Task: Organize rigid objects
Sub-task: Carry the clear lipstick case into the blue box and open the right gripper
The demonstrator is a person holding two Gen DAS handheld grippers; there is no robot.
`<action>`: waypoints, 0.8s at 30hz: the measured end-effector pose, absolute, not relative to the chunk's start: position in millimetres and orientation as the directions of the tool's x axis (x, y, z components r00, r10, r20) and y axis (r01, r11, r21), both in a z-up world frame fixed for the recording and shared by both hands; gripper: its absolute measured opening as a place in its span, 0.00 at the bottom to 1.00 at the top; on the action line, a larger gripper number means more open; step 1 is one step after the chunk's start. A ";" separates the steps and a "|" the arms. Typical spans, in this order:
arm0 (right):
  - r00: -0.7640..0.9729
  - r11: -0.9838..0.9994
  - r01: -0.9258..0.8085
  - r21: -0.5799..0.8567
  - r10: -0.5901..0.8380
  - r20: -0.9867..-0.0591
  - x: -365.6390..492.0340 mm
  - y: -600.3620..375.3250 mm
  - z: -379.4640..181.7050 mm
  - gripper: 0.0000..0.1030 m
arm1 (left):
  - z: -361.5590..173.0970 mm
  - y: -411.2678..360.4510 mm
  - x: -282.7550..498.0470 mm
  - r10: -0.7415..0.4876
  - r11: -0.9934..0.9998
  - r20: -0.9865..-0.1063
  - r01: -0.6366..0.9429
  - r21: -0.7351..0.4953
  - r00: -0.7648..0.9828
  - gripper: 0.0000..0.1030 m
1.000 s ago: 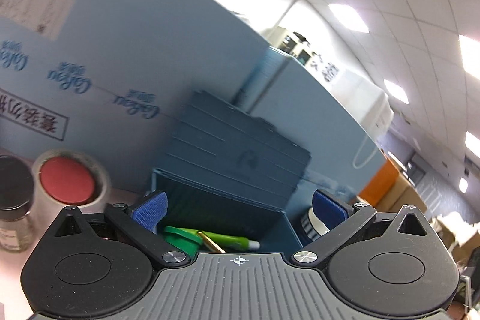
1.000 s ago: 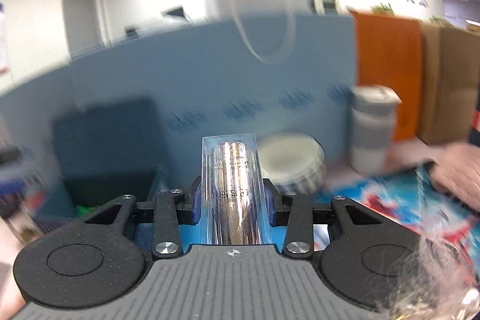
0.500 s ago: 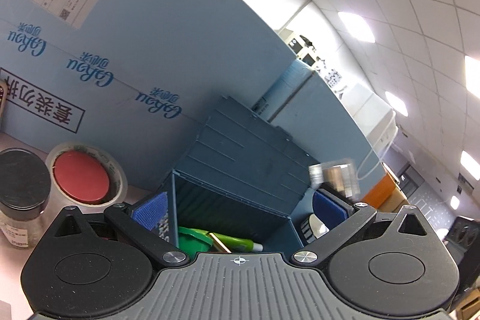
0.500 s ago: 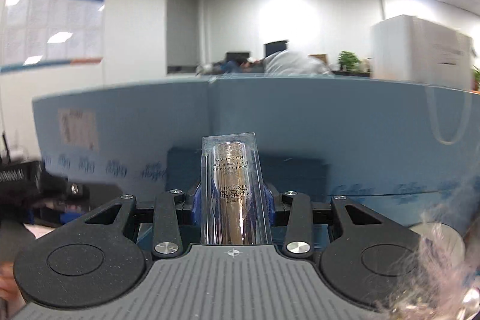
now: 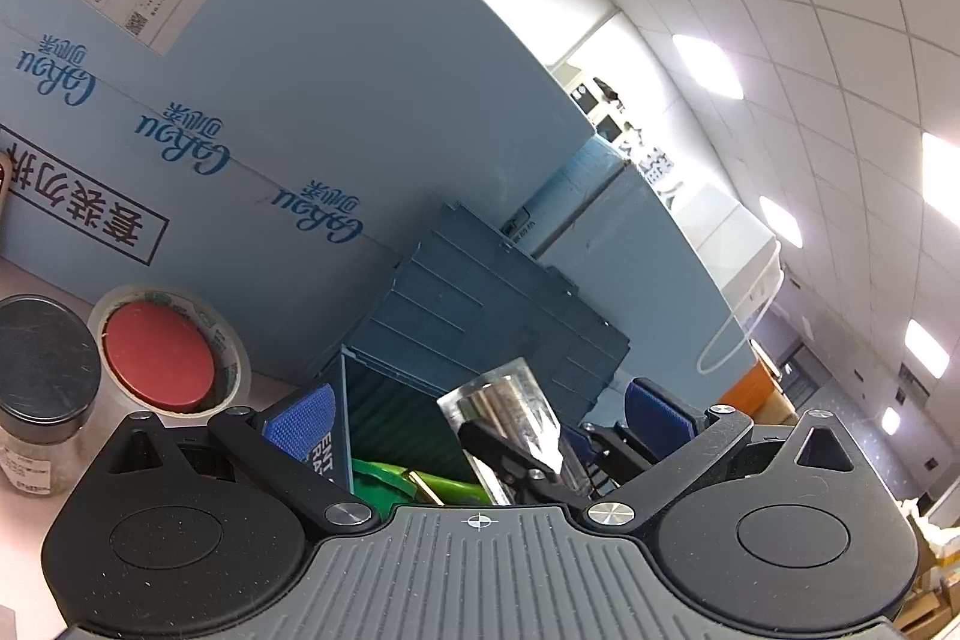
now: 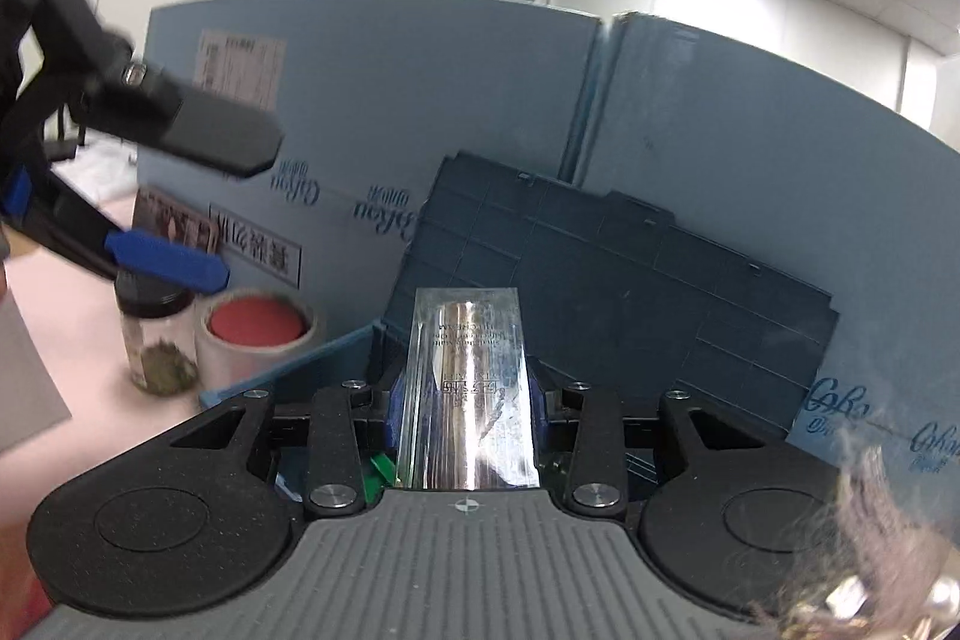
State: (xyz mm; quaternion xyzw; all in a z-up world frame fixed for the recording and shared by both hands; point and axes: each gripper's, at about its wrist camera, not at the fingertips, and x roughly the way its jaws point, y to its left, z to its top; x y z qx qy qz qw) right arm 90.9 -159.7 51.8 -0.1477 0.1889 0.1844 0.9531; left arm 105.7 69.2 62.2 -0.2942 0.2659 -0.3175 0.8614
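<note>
Clear plastic is what stands out: one see-through box with a shiny chrome tube inside [image 6: 467, 400], pinched between the blue pads of the right gripper [image 6: 467, 409]. Jaws are only partly apart, closed snug on both long sides of the box. Its long axis runs straight out along the fingers, far end aimed toward the raised lid of the dark blue bin [image 6: 630, 274], and it hangs right over the bin's open mouth. In the left wrist view the same box [image 5: 510, 418] pokes up tilted, just past the bin's near wall.

Count-wise: one bin, one box, one red-topped tape roll [image 5: 159, 349] and one dark-capped glass jar [image 5: 42, 388], those two standing side by side on the pink table [image 6: 78, 382] left of the bin. At least one green thing [image 5: 414, 484] lies inside the bin.

The left gripper [image 5: 480, 415] is spread wide, nothing between its pads, one pad by the bin's corner.
</note>
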 end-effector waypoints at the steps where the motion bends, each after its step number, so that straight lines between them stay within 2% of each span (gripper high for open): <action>1: 0.859 0.884 -0.412 -0.221 0.295 -0.419 90.4 -159.4 51.6 0.34 | 62.4 68.9 105.9 -0.703 0.627 -0.274 0.391 -0.674 0.656 1.00; 17: 0.845 0.881 -0.406 -0.241 0.262 -0.466 98.5 -152.6 40.4 0.34 | 60.9 66.5 110.1 -0.703 0.629 -0.281 0.388 -0.673 0.653 1.00; 24: 0.862 0.897 -0.386 -0.217 0.267 -0.431 91.2 -157.8 48.3 0.34 | 60.5 65.0 111.1 -0.703 0.632 -0.286 0.389 -0.671 0.651 1.00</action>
